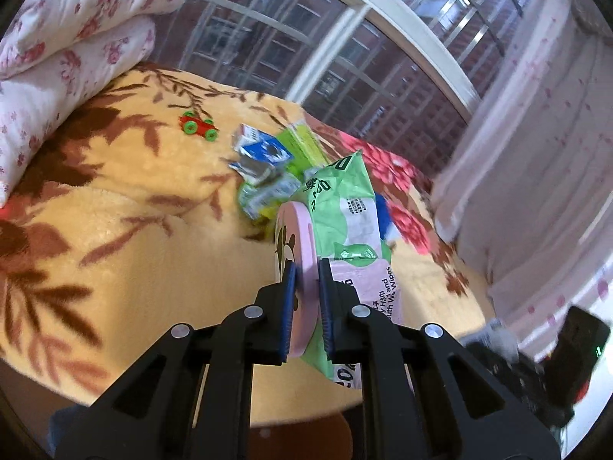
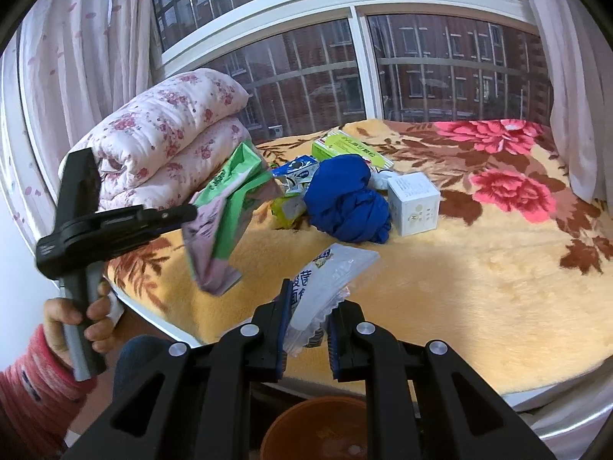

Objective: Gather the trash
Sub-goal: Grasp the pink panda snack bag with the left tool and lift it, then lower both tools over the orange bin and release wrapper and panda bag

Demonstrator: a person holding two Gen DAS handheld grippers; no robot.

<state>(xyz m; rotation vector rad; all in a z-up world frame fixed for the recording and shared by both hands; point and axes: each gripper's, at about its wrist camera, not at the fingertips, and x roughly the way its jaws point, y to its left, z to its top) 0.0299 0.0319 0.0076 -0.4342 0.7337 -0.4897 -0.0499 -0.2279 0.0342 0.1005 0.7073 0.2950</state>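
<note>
My left gripper (image 1: 306,268) is shut on the round pink lid (image 1: 300,245) of a green and pink wet-wipes pack (image 1: 345,211), which hangs lifted above the bed. From the right wrist view, the same pack (image 2: 222,222) dangles from the left gripper (image 2: 191,212), which a hand (image 2: 76,314) holds at the left. My right gripper (image 2: 312,303) is shut on a clear and white plastic wrapper (image 2: 333,268) with blue print, near the bed's front edge. More trash lies mid-bed: a blue snack wrapper (image 2: 300,166), a yellow-green wrapper (image 2: 287,207) and a green box (image 2: 348,149).
A blue crumpled cloth (image 2: 348,199) and a white cube box (image 2: 413,203) lie beside the trash. A folded floral quilt (image 2: 168,134) sits at the back left. A red toy car (image 1: 197,124) rests on the yellow floral blanket (image 2: 479,287). A brown bin (image 2: 318,429) stands below the bed edge.
</note>
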